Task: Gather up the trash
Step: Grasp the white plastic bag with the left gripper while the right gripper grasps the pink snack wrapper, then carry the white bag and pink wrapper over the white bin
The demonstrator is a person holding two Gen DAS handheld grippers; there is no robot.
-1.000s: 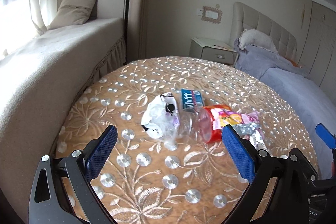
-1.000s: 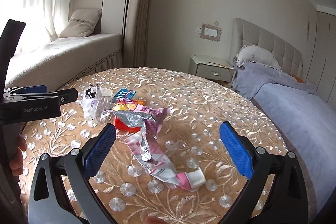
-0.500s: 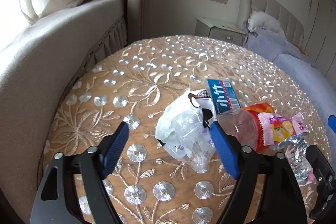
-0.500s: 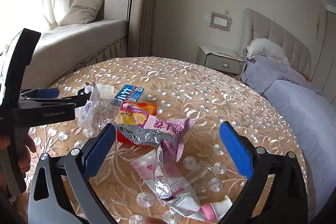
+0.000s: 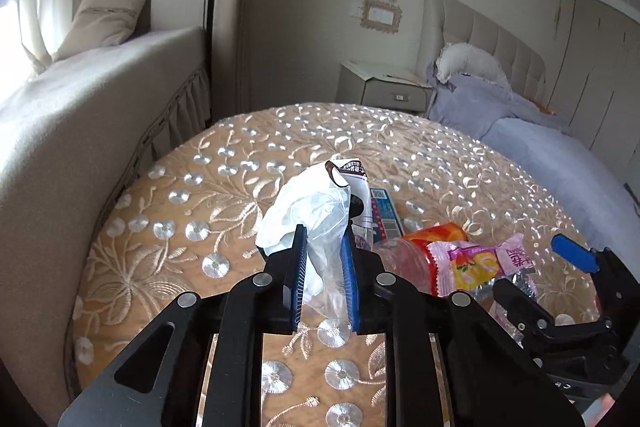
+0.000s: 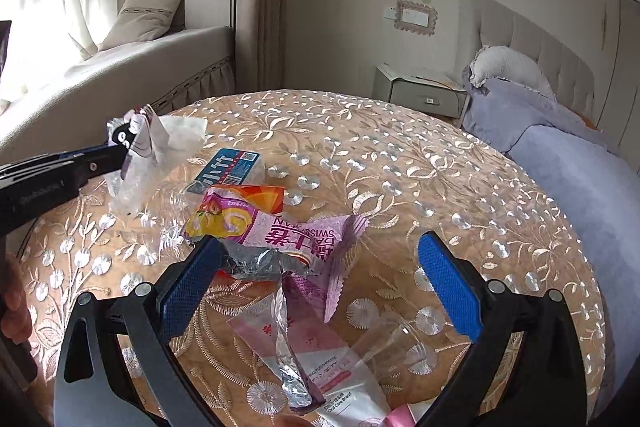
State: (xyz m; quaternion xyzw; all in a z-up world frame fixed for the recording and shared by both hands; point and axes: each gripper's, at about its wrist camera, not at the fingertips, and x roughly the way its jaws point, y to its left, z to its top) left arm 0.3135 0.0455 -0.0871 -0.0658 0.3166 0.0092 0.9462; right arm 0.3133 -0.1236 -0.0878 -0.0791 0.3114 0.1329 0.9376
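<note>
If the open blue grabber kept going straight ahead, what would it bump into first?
Probably the pink snack wrapper. It lies crumpled right between the right gripper fingers, just ahead, on the table. Depth is hard to judge, so the toothpaste tube below might touch first.

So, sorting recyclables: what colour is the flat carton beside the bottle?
Blue carton with white lettering, clearest in the right wrist view.

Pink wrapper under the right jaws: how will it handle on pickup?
Probably floppy: the pink wrapper lies creased, its torn foil end curling loose. Likely very light, flattened and apparently empty. It overlaps the orange packet, so that may drag along. The right gripper is open around it.
</note>
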